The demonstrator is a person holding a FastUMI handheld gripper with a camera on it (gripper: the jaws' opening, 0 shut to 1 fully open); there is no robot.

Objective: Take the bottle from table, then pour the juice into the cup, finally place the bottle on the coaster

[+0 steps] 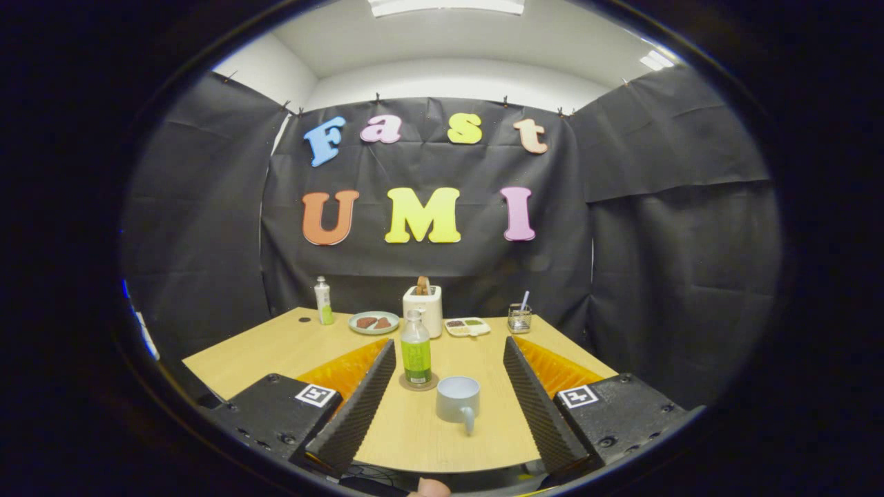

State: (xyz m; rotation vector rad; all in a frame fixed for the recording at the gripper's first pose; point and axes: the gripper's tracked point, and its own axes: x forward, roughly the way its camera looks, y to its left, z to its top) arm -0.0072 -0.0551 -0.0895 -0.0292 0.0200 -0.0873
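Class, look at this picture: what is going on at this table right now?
A hand-held gripper hangs open over a wooden table, holding nothing. Between its fingers stand a green-labelled juice bottle, resting on a round coaster, and just in front of it a grey cup with its handle towards the camera. Beyond them are a toaster and a plate.

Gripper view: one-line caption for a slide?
Open gripper frames a juice bottle standing on its coaster beside a cup.
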